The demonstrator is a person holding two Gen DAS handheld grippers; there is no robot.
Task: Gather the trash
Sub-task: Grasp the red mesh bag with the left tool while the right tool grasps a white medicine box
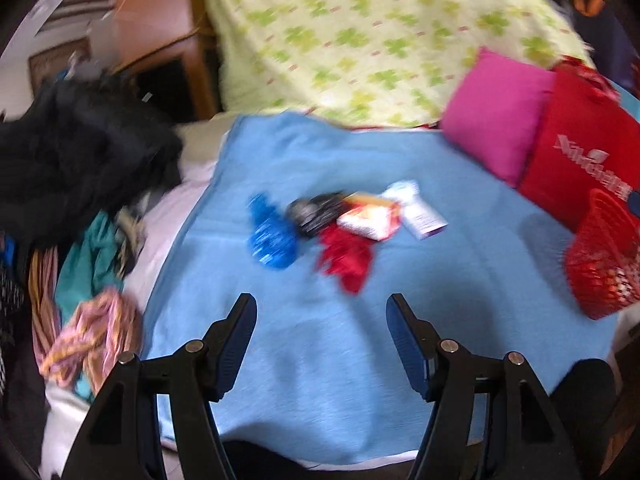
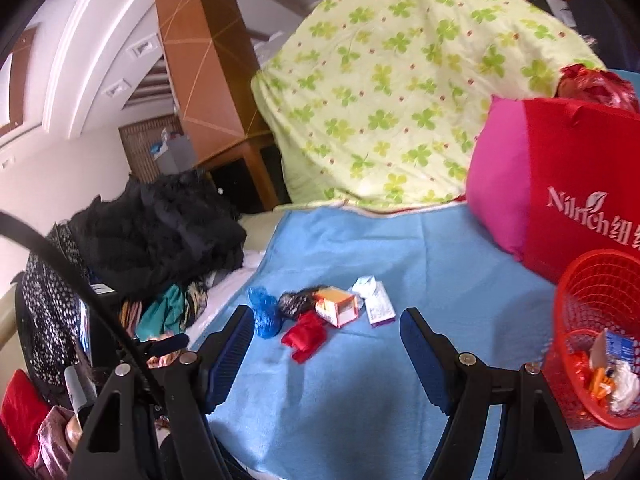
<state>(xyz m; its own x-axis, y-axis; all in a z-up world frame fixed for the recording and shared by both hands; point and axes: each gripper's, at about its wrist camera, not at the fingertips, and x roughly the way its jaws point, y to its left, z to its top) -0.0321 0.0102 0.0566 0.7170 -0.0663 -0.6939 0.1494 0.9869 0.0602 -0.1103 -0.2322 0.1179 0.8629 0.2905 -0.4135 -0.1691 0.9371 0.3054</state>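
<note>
Both your grippers hang over the blue blanket (image 2: 420,264), and neither has anything in it. Your left gripper (image 1: 321,312) has its jaws well apart with only blanket showing between them; your right gripper (image 2: 327,326) stands just as wide and empty.

The trash sits in a tight cluster ahead of you, mid-blanket: a blue wrapper (image 2: 264,312) on the left, a black wrapper (image 2: 298,300) beside it, a red wrapper (image 2: 305,334) nearest you, an orange-and-white box (image 2: 336,306) touching the black one, and a white-and-purple box (image 2: 380,308) with its long axis running away from you, tilted a little left. The red basket (image 2: 600,344) stands at your right, already holding scraps.
</note>
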